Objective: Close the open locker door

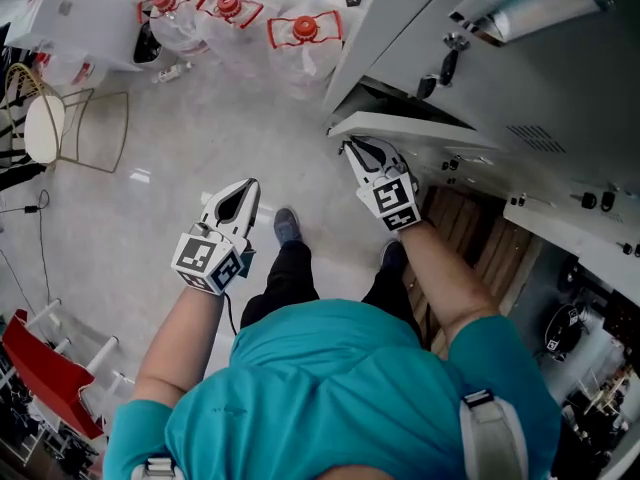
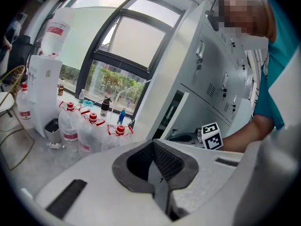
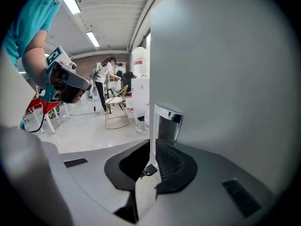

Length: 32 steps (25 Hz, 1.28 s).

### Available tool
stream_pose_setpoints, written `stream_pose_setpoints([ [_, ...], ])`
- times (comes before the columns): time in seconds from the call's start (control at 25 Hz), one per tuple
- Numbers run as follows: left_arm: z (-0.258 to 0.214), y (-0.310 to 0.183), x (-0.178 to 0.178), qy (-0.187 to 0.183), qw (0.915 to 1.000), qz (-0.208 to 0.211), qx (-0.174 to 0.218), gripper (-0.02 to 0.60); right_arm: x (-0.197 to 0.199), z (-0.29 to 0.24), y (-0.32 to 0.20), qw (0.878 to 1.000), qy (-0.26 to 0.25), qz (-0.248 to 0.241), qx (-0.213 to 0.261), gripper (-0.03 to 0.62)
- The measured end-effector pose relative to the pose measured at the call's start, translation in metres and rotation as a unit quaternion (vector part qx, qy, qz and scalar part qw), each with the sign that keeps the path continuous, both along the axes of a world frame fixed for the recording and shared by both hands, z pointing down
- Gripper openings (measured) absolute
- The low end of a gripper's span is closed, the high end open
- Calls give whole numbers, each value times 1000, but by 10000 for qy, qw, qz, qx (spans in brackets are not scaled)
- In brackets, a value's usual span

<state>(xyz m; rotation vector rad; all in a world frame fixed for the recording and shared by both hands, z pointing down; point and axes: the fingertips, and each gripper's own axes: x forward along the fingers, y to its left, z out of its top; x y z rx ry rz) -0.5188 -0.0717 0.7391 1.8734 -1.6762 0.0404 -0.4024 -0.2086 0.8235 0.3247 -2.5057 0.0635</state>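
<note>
Right gripper (image 1: 353, 150) jaws are seen all but together, with nothing clamped between the pads. Their tips are laid against the free edge of the locker door (image 3: 225, 79). That door is swung out from the bank of grey lockers (image 1: 530, 68), with a dark compartment (image 1: 400, 103) exposed behind it. Its flat face fills much of the right gripper view, and a chrome latch (image 3: 167, 121) is shown near the edge, just beyond the jaws. Left gripper (image 1: 248, 188) is held well apart from the door, over the pale floor (image 1: 150, 228), with its jaws closed and empty. Water bottles (image 1: 304, 34) with red caps are grouped on the floor beyond.
</note>
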Motion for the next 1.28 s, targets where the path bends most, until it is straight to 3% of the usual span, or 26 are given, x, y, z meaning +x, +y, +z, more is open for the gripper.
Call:
stream_pose_setpoints([
  [0.32,4,-4,-9,64,10000,73,-7,3,-15,-1,-36,9964,-111,838,-12,46],
  [0.8,3,4,-26,103,9999,-10,7,3,-23,-7,-64,9903,-101,1373,190,29],
  [0.92,2,7,-29,120,9999,-38,17,3,-21,-7,-67,9875,-144,1563,121,2],
  [1.28,1,11,-36,156,9998,-120,31,3,-22,-7,-71,9833,-180,1810,-99,-2],
])
